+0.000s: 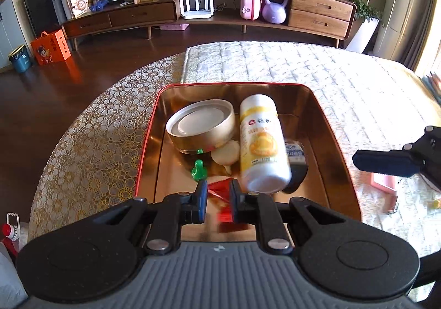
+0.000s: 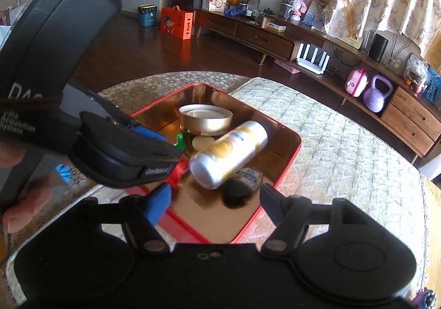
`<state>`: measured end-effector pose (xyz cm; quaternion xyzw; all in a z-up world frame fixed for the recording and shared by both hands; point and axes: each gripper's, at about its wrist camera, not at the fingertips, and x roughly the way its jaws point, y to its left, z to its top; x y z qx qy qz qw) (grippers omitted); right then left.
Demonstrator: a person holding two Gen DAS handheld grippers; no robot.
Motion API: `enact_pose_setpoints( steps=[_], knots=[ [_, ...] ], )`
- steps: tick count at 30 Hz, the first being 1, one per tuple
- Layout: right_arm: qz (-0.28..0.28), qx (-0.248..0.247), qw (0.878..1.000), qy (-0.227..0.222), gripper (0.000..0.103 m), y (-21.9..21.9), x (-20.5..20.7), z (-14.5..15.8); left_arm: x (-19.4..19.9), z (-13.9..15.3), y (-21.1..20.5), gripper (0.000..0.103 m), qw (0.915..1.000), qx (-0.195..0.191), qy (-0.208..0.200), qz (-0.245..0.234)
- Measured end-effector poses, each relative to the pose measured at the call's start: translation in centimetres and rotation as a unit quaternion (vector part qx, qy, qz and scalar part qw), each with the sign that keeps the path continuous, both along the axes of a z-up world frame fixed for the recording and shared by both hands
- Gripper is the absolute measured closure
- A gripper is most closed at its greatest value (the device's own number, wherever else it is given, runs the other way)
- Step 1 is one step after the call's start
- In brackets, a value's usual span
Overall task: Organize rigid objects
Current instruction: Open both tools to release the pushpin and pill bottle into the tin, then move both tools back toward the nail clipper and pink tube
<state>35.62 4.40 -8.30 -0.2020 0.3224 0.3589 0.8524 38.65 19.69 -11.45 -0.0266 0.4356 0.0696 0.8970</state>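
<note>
Over the red tin [image 1: 339, 127], both tools [image 1: 217, 193] [image 2: 212, 198] angle downward.

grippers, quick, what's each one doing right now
left gripper: fingers nearly shut around a red packet; contact unclear.
right gripper: open, holding nothing.

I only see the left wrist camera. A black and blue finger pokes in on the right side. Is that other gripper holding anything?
Observer: No. The right wrist view shows the right gripper with jaws wide apart and nothing pressed between them.
Operator: Where is it?
Observer: Over the near edge of the red tin. The yellow-and-white bottle lies in the tin beyond its fingertips.
Operator: Who holds my gripper?
Observer: A hand shows at that view's left edge, beside the grey body of the left gripper.
</note>
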Motion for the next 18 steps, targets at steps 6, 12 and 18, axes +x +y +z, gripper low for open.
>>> enact_pose_setpoints(
  steps=[6,12,18],
  knots=[
    [-0.003,0.018,1.0,-0.011,0.023,-1.6,-2.3,2.1,-2.2,2.1,-1.0,0.061,0.9999,0.003,-0.016,0.003],
    [-0.027,0.054,0.998,-0.006,0.016,-4.3,-4.4,4.4,-5.1,4.7,-2.1,0.035,0.9989,0.004,-0.047,0.006],
    [-0.051,0.106,0.993,0.005,0.002,-8.2,-6.8,6.3,-7.7,6.8,-3.7,0.034,0.998,0.01,-0.063,-0.003]
  ],
)
